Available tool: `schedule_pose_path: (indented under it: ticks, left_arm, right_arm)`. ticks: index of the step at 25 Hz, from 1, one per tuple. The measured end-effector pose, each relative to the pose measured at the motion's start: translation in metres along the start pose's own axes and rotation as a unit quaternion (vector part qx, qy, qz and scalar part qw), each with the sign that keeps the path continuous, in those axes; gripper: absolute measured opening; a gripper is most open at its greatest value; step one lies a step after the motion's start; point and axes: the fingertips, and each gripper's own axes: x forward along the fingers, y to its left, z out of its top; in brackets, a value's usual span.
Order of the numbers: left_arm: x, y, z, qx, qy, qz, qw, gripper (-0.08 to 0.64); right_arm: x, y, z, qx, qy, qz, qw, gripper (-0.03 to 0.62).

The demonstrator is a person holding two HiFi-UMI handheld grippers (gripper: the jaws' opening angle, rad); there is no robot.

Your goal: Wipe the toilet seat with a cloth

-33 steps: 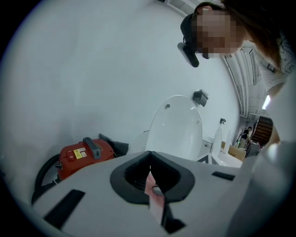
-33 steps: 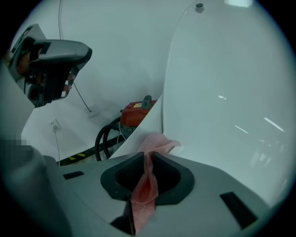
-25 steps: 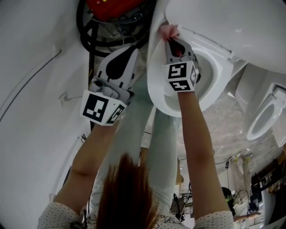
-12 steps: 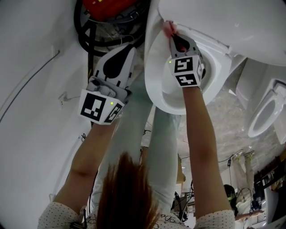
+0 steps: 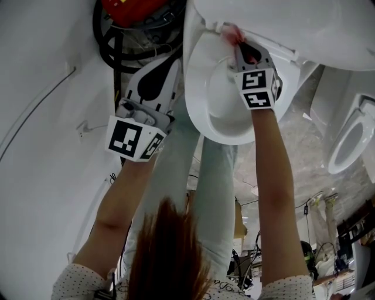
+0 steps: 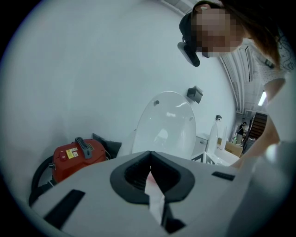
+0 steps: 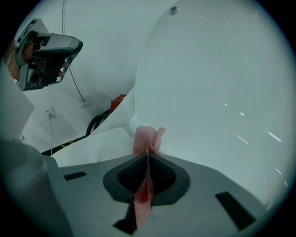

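Note:
A white toilet fills the top of the head view, its seat (image 5: pixel 198 99) down and its lid (image 5: pixel 304 29) raised behind. My right gripper (image 5: pixel 238 41) is shut on a pink cloth (image 5: pixel 231 31) and presses it against the back of the seat, where seat and lid meet. The right gripper view has the cloth (image 7: pixel 147 138) bunched at the jaw tips (image 7: pixel 148 155) against the lid (image 7: pixel 217 83). My left gripper (image 5: pixel 169 63) hangs shut left of the bowl, holding nothing; in its own view (image 6: pixel 149 156) it points at the lid (image 6: pixel 169 122).
A red vacuum cleaner (image 5: pixel 137 10) with a black hose stands between the toilet and the white wall on the left. A second toilet (image 5: pixel 351 140) stands at the right. The person's jeans-clad legs (image 5: pixel 202 176) are in front of the bowl.
My right gripper has slid the pink cloth to the right along the back of the seat, under the lid. The left gripper has hardly moved.

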Motion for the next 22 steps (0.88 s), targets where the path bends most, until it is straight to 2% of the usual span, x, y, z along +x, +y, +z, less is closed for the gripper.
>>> schedule_pose_path:
  ticks: [11, 22]
  left_arm:
    - [0.0, -0.022, 0.002, -0.001, -0.001, 0.002, 1.0, 0.003]
    - [-0.001, -0.04, 0.0, 0.001, -0.002, 0.014, 0.9999, 0.003]
  right_arm:
    - [-0.019, -0.027, -0.027, -0.001, 0.026, -0.003, 1.0, 0.025]
    - [-0.044, -0.065, -0.063, 0.029, 0.038, -0.025, 0.999, 0.025]
